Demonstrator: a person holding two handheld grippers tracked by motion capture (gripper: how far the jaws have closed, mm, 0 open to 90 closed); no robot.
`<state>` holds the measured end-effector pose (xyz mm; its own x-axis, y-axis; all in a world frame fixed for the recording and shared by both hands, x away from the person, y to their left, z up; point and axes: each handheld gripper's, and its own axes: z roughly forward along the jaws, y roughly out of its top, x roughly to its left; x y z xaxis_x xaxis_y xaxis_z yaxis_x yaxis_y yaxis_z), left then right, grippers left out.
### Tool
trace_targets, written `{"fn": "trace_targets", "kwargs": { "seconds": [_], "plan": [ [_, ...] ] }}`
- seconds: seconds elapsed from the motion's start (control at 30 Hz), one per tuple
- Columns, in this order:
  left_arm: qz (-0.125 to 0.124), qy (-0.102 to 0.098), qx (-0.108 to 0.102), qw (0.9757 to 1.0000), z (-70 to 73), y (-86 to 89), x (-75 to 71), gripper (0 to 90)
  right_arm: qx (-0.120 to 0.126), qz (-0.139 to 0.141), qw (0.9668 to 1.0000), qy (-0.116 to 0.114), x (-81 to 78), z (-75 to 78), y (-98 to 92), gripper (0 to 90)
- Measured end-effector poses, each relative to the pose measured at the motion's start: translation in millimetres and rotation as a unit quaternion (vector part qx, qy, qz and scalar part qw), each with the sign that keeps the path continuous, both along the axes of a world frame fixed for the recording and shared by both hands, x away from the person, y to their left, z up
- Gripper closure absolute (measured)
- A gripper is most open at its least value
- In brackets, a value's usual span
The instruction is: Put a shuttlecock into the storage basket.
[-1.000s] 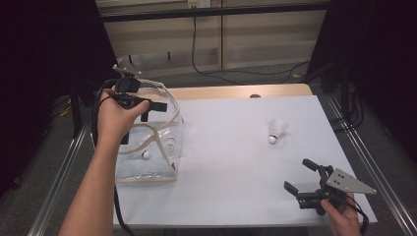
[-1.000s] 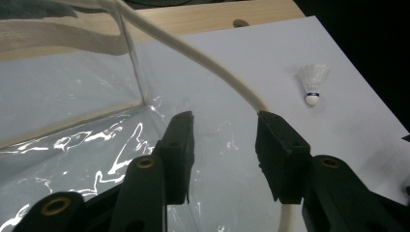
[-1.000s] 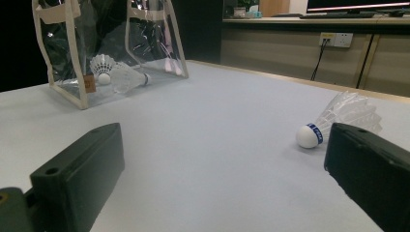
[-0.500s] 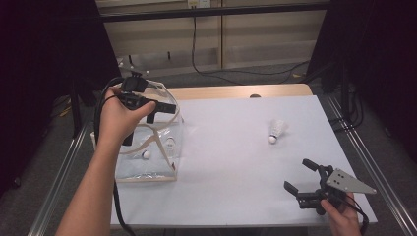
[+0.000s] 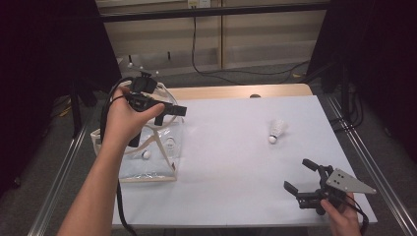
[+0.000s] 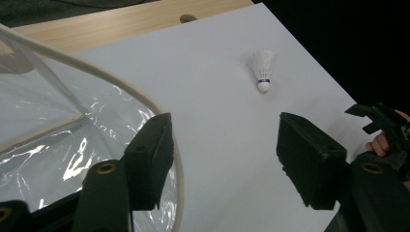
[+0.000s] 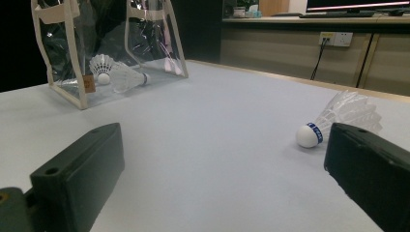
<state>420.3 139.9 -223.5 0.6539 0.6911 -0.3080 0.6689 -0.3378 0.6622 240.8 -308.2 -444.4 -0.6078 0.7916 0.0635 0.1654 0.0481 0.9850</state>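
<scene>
Job: we are putting shuttlecocks into the clear bag (image 5: pixel 147 157), as we are reading it from what the hands are doing.
Done: two shuttlecocks (image 7: pixel 116 75) are already lying inside the bag, on its bottom, close together.
Left: one shuttlecock (image 5: pixel 277 130) is lying on its side on the white desk (image 5: pixel 236 162), well apart from the bag, so we are thinking it is the next one to go in.
How far: we are guessing we are about two thirds of the way there.
Bag: it is standing on the left part of the desk, with its top open.
Left gripper (image 5: pixel 169 110): we are holding it above the bag's rim, and it is pointing across the desk toward the lone shuttlecock.
Left fingers (image 6: pixel 150 154): they are standing apart with nothing between them, and they have just been opening wider.
Right gripper (image 5: pixel 302 179): we are holding it low at the near right corner of the desk.
Right fingers (image 7: pixel 80 176): they are standing wide apart with nothing between them, and the lone shuttlecock is lying just beyond the right one.
Count of shuttlecocks: three, two in the bag and one on the desk.
Count of bags: one.
Count of grippers: two, one in each hand.
</scene>
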Motion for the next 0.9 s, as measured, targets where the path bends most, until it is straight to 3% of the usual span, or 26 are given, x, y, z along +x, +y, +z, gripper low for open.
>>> {"fn": "trace_targets", "kwargs": {
  "seconds": [0.4,0.9],
  "plan": [
    [-0.027,-0.006,0.005,0.9996,-5.8,-20.0,-7.6,26.0,0.000,0.000,1.0000,-0.001,0.0,0.1,-0.1,0.4],
    [-0.046,-0.013,0.018,0.9987,-13.9,-30.0,-14.3,17.6,0.001,0.000,1.0000,-0.002,0.2,0.1,-0.4,0.4]
  ]
}}
